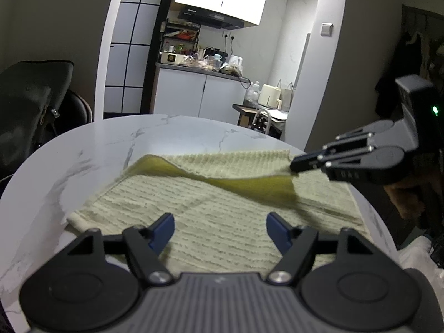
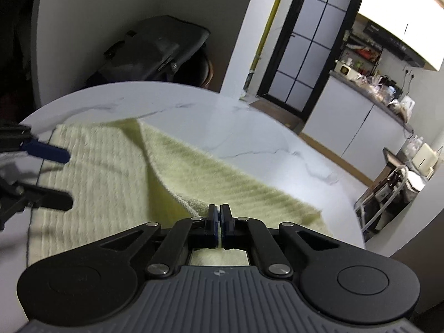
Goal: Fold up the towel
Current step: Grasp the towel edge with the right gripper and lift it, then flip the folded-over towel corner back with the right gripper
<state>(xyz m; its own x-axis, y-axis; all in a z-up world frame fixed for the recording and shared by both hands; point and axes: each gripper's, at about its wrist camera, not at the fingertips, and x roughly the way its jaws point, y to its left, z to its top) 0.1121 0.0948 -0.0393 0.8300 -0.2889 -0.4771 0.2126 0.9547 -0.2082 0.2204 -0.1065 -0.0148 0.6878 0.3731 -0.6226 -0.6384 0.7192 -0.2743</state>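
One pale yellow-green ribbed terry towel (image 1: 211, 208) lies spread on the round white marble-patterned table (image 1: 91, 144), reaching close to the table's rim on the right gripper's side. Its weave runs in fine ridges, and the raised flap shows a smoother, deeper yellow underside. The right gripper (image 2: 220, 223) has its jaws pinched tight on a corner, holding that edge clear of the table, so the first fold looks under way. The left gripper (image 1: 220, 231) hovers over the towel's near edge, jaws wide apart and holding nothing. Next, the lifted edge likely needs carrying across to the towel's opposite side.
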